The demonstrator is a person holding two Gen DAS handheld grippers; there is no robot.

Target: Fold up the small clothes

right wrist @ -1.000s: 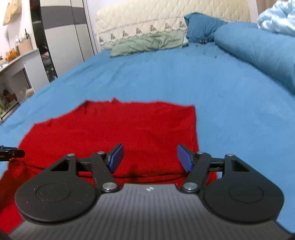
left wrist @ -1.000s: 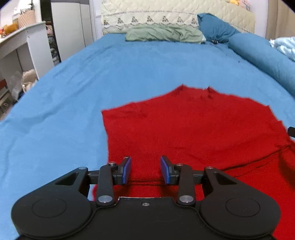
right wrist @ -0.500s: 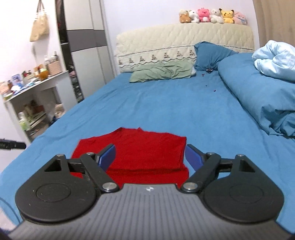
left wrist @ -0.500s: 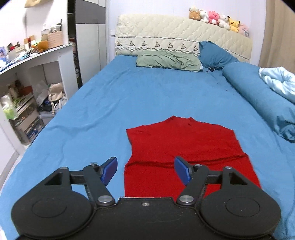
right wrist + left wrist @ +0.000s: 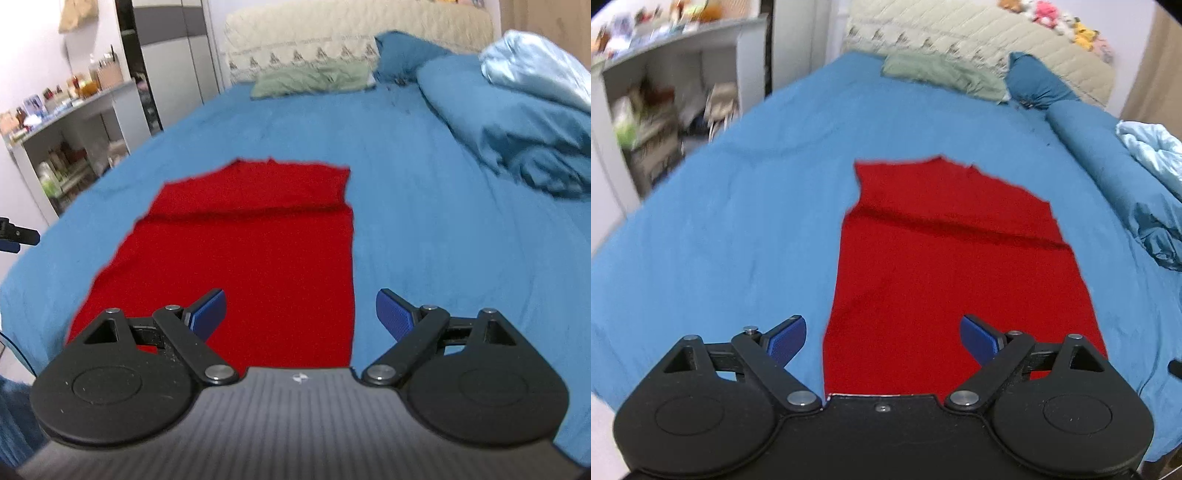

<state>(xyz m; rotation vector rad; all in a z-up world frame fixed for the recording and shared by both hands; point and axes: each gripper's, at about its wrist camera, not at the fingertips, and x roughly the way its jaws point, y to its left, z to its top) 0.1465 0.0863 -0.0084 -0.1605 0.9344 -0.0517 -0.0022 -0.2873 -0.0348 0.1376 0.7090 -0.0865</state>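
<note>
A red garment lies flat on the blue bed sheet, near the foot of the bed. A fold line crosses it from side to side in its far part, and the near part lies on top as a second layer.

The left hand-held gripper is above the near edge of the garment with its jaws wide apart and nothing between them. Its left blue pad is over the blue sheet, and its right pad is over the red cloth. The right hand-held gripper is also spread wide and holds nothing. Its left pad is over the garment, its right pad is over the sheet, and the right edge of the garment runs between the two.

The left wrist view shows the plush toys on top of the quilted headboard; in the right wrist view the top of the headboard is cut off by the frame. The right wrist view shows more clearly the white shelf with small items and the tall wardrobe beside the bed. It also shows a dark part at the left border, but I cannot tell what it is. Both views show the green pillow, the dark blue pillow and the light blue blanket on the rolled blue duvet at the right side of the bed.
</note>
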